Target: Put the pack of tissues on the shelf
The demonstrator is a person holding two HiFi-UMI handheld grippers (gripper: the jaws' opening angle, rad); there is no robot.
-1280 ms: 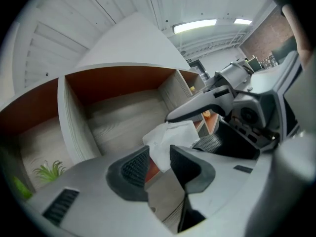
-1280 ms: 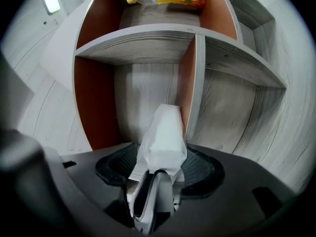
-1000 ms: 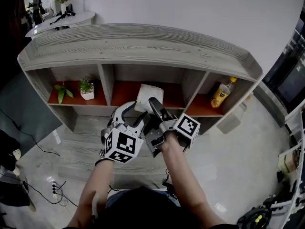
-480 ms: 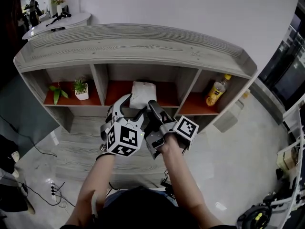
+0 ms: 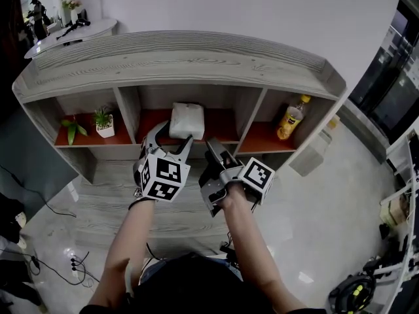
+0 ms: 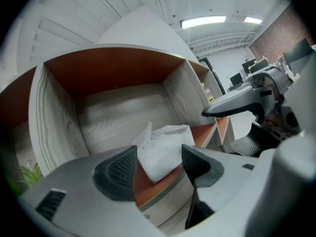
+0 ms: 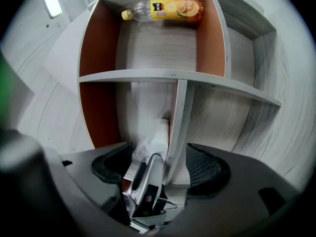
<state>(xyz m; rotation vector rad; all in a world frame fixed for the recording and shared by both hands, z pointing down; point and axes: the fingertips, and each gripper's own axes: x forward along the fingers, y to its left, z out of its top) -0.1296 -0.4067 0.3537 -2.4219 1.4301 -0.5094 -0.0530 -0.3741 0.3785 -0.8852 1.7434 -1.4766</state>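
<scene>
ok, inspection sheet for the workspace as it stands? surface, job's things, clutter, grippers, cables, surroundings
Surface: grey wood-grain shelf unit with red-brown compartment floors.
Job's things: white plastic-wrapped pack of tissues lying in the middle compartment.
Clutter: small green plant in a white pot and loose-leafed green plant in the left compartment; orange drink bottle in the right compartment.
Grippers: left gripper open, jaws either side of the pack's front, not gripping it; right gripper open, empty, close beside the left.
Cables: black cables on the floor at left.
Surroundings: white wall, pale glossy floor.
</scene>
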